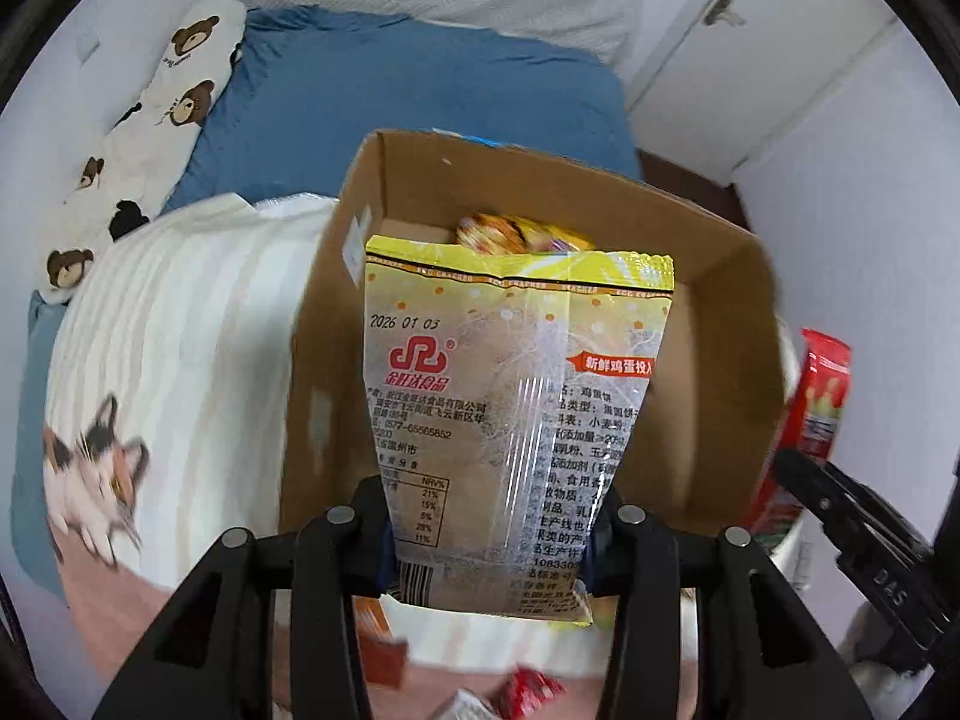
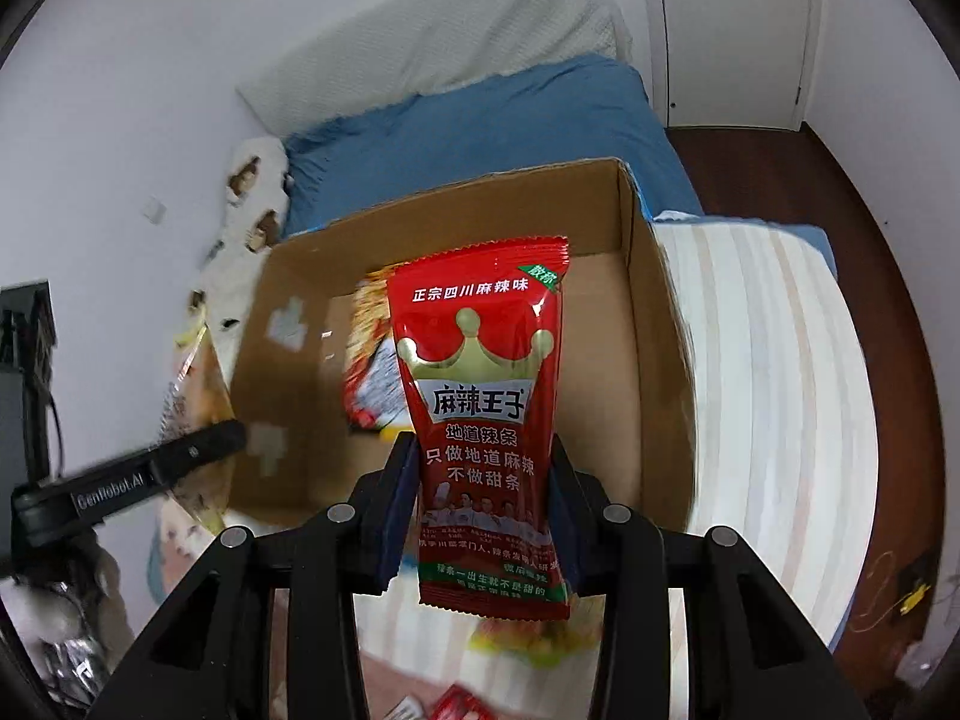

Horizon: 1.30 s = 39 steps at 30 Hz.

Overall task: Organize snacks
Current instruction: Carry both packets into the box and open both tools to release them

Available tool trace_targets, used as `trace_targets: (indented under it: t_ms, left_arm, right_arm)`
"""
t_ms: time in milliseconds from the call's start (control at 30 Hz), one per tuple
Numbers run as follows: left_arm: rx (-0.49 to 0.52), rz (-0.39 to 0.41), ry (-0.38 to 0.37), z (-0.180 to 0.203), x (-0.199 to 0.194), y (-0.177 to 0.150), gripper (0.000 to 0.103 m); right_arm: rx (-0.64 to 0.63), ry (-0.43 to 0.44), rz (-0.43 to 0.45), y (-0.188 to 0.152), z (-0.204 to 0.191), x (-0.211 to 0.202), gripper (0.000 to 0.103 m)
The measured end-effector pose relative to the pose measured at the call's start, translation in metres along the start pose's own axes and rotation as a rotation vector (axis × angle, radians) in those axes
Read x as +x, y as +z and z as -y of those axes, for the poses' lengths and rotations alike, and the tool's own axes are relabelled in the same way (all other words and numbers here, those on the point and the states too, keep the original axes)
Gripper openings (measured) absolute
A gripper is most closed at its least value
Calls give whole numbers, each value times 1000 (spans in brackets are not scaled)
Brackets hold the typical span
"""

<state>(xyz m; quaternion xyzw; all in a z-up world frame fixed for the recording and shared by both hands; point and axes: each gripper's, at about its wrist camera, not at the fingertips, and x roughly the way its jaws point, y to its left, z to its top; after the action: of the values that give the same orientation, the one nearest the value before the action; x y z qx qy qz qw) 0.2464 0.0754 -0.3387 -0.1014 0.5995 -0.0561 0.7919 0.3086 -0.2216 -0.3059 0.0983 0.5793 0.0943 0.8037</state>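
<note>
With your left tongs (image 1: 489, 531) clamped on the yellow egg-cracker bag (image 1: 516, 414) and right tongs (image 2: 486, 501) on the red spicy-strip packet (image 2: 489, 420), carry both past the cardboard box (image 2: 642, 324) near wall, then release low beside the packets inside.

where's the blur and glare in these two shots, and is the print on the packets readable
Left wrist view: glare streaks on the yellow cracker packet, date print sharp, cat blanket smeared. Right wrist view: red spicy packet crisp, snack behind it in the cardboard box blurred, bed edges bowed by fisheye.
</note>
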Motion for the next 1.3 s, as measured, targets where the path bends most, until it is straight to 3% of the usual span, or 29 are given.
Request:
trace_targets:
  t_ms: [200, 367, 500, 567, 633, 667, 700, 733, 767, 800, 1133, 1300]
  left_arm:
    - [-33, -69, 96, -12, 52, 53, 40]
    - [-41, -106, 145, -22, 82, 73, 41]
    - [-21, -159, 136, -22, 101, 80, 42]
    - [-31, -166, 118, -23, 107, 83, 54]
    - [-22, -146, 109, -21, 106, 86, 79]
    - [-18, -134, 102, -20, 105, 88, 91]
    - [-18, -134, 82, -18, 105, 89, 93]
    - [-18, -135, 83, -17, 104, 89, 94]
    - [-11, -126, 96, -16, 103, 90, 95]
    - [-6, -120, 103, -15, 102, 90, 95]
    - [-1, -75, 115, -9, 83, 64, 95]
    - [20, 11, 116, -3, 57, 37, 95]
  right_arm:
    - [-24, -98, -59, 51, 4, 62, 42]
    - [-20, -144, -97, 71, 15, 101, 42]
    - [-24, -181, -125, 78, 19, 119, 44]
    - [-13, -188, -145, 81, 23, 130, 51]
    - [-17, -192, -152, 83, 23, 135, 58]
    - [-19, -185, -159, 83, 22, 138, 65]
    - [-24, -177, -164, 83, 20, 139, 74]
    - [-32, -176, -168, 82, 17, 141, 79]
    - [-45, -192, -164, 82, 14, 140, 95]
    - [-52, -205, -161, 81, 12, 141, 102]
    - [-26, -174, -125, 68, 17, 118, 102]
    - [-33, -142, -75, 47, 12, 91, 102]
